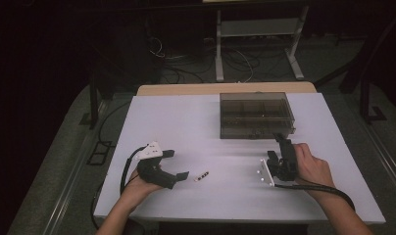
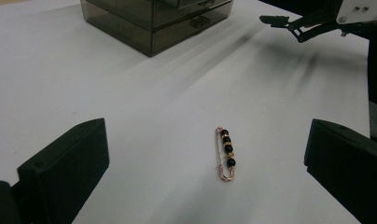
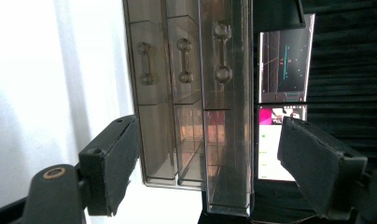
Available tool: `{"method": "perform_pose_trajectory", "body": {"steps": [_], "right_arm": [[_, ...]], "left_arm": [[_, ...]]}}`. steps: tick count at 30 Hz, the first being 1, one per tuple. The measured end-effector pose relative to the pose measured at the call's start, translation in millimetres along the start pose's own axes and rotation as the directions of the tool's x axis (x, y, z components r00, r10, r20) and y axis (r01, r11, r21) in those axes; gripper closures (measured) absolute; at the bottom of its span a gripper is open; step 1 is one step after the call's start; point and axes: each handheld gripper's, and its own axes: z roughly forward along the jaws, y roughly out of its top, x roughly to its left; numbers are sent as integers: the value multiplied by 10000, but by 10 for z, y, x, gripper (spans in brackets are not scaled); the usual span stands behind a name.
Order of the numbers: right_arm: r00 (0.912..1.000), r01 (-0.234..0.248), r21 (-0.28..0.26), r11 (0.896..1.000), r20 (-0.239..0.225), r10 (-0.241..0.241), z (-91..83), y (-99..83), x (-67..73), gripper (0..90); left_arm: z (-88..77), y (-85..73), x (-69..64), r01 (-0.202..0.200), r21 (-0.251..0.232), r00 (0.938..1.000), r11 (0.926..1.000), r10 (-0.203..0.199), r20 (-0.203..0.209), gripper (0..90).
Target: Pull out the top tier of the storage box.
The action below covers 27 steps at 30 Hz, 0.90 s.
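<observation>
Smoky plastic drawer box (image 1: 255,115) on white worktop (image 1: 186,122). Right claw (image 3: 207,163) just before the box, jaws apart, nothing gripped. Left claw (image 2: 205,163) released, well short of the box, beaded pin (image 2: 225,154) lying between its jaws.

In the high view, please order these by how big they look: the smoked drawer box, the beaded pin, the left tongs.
1. Smoked drawer box, largest.
2. Left tongs, open, clearly smaller than the box.
3. Beaded pin, smallest, a tiny strip on the white table.
</observation>
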Motion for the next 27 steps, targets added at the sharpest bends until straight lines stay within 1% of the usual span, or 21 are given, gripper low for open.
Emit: {"method": "perform_pose_trajectory", "body": {"steps": [2, 7, 10, 12, 14, 18, 23, 27], "right_arm": [[10000, -67, -5, 10000, 51, 67, -19, -6, 10, 202], [9997, -243, -53, 9997, -59, 242, -42, -20, 17, 202], [9983, -560, -83, 9984, -161, 559, -29, -11, 4, 202], [9966, -801, -219, 9965, -213, 796, -31, -6, 2, 203], [9926, -1150, -273, 9930, -435, 1138, -28, -3, -3, 203], [9874, -1465, -320, 9887, -648, 1442, -25, -3, -5, 203], [9753, -2062, -327, 9780, -877, 2028, -26, -11, -20, 203], [9680, -2329, -358, 9718, -1043, 2282, -23, -20, -36, 203]], "left_arm": [[1, 0, -1, -7, 10, 10000, 10000, 7, -2, 0], [3, 2, -4, -23, 12, 10000, 10000, 23, -9, 0], [1, 1, -1, -33, 15, 10000, 10000, 33, -8, 0], [2, 1, 0, -31, 24, 10000, 10000, 31, 7, 0], [8, 0, -3, -49, 39, 10000, 10000, 49, 13, 0], [11, 2, -7, -82, 32, 10000, 10000, 82, 13, 0], [9, 1, -5, -68, 21, 10000, 10000, 68, 17, 0], [10, 1, -1, -84, 50, 10000, 10000, 84, 11, 0]]}}
